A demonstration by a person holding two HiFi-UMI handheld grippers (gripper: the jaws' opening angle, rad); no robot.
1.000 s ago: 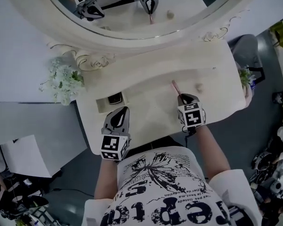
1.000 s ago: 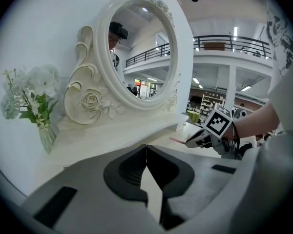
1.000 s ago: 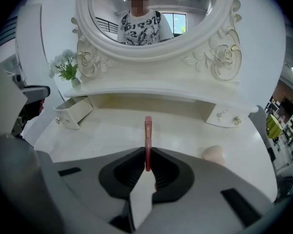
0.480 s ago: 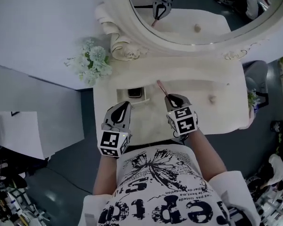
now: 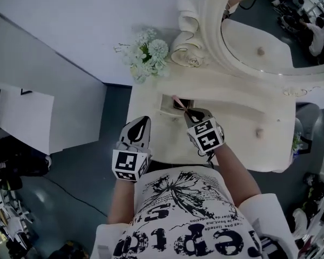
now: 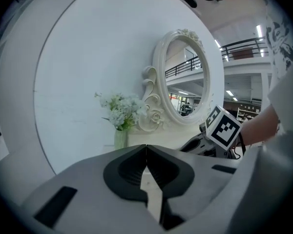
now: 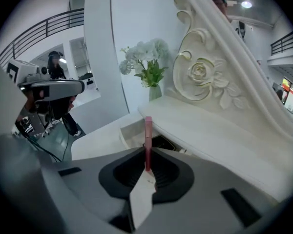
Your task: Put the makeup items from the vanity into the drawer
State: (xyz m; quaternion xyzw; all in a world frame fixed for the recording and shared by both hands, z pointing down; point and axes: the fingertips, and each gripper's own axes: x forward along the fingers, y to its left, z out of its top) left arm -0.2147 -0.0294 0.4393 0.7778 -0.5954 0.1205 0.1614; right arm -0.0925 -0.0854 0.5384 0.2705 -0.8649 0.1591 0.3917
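My right gripper (image 5: 192, 114) is shut on a thin pink makeup stick (image 5: 179, 102). The stick's far end hangs over the small open drawer (image 5: 164, 106) at the left of the cream vanity (image 5: 243, 109). In the right gripper view the pink stick (image 7: 148, 133) stands up from between the jaws of my right gripper (image 7: 147, 165), with the drawer (image 7: 131, 129) and a dark flat item (image 7: 162, 142) in it just beyond. My left gripper (image 5: 142, 122) is shut with nothing in it, near the vanity's front left edge. A small beige round item (image 5: 259, 133) lies on the vanity to the right.
A vase of white flowers (image 5: 146, 55) stands at the vanity's back left corner, beside the carved oval mirror (image 5: 259, 42). White wall panels lie to the left and dark floor below. In the left gripper view the flowers (image 6: 121, 112) and mirror (image 6: 184, 84) are ahead.
My right gripper has carried the pink stick leftward from the middle of the vanity to over the open drawer. The head view swung left. The left gripper has stayed shut and hardly moved.
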